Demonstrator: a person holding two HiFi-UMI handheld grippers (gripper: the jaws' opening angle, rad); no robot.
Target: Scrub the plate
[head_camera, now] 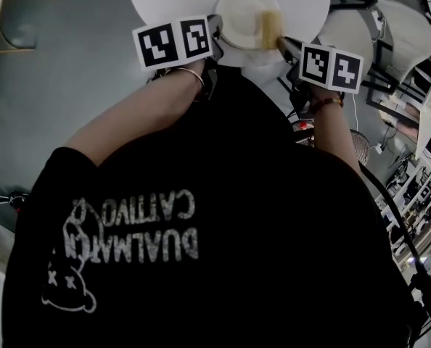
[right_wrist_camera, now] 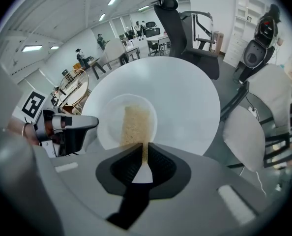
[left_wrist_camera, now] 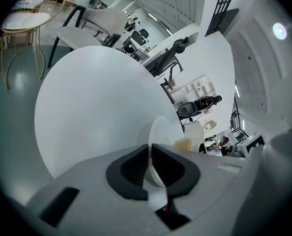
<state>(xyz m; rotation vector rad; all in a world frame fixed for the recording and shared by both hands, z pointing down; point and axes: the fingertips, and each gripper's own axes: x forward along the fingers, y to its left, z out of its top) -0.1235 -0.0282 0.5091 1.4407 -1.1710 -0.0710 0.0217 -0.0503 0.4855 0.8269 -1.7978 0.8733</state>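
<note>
Your left gripper (left_wrist_camera: 150,157) pinches the plate (head_camera: 237,9) by its left rim. Your right gripper (right_wrist_camera: 145,155) clamps the sponge (right_wrist_camera: 131,124) — it lies lengthwise straight ahead of those jaws, across the plate's middle.

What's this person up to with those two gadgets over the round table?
A person is working on a round white plate that sits on a round white table, with a hand-held claw in each hand. The left claw is clamped on the plate's rim, apparently to steady it. The right claw grips a yellowish scrubbing sponge, which lies across the middle of the plate, as if for scrubbing.
</note>
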